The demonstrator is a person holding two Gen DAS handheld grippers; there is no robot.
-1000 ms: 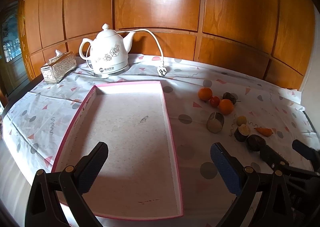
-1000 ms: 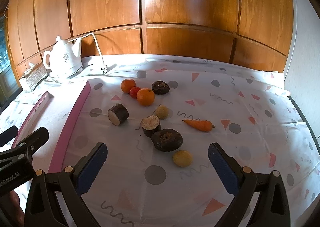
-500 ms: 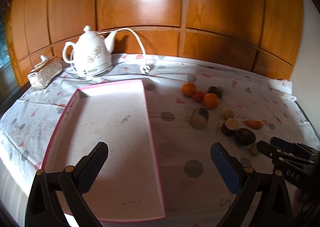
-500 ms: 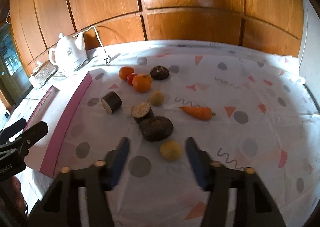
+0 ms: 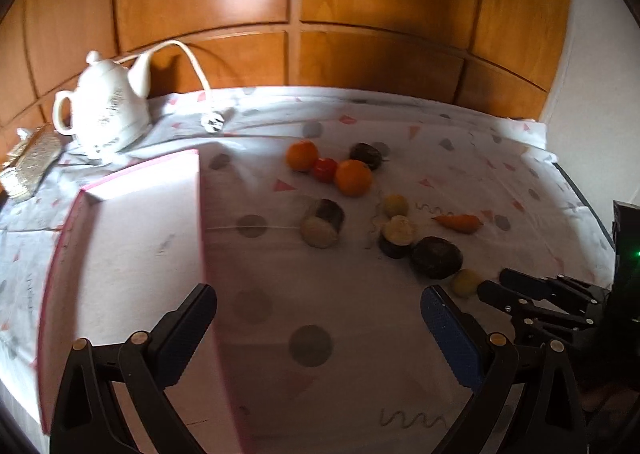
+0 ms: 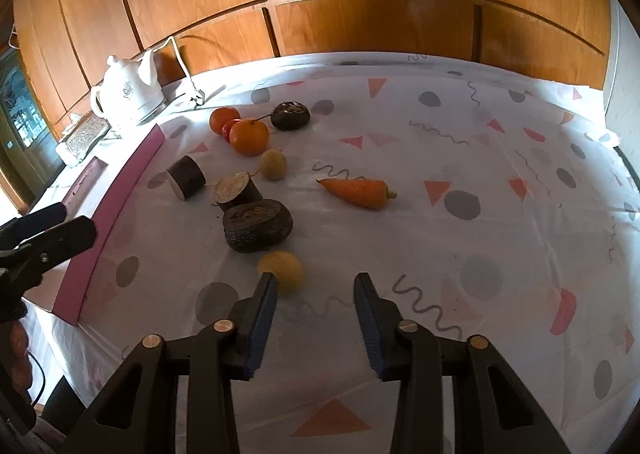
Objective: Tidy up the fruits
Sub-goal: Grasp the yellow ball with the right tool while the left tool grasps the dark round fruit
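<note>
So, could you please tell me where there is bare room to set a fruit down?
The pink tray holds nothing. The cloth right of the carrot is bare too. It is crowded from the oranges down to the yellow fruit by the right gripper.

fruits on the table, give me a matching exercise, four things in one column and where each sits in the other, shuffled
Things:
1. carrot
2. tomato
3. kettle
4. small yellow fruit

Places:
A. at the back left by the wooden wall
B. just ahead of the right tongs, not between them
C. wedged between two oranges
D. alone on the cloth, right of the dark pieces

Pairs: 1-D, 2-C, 3-A, 4-B
</note>
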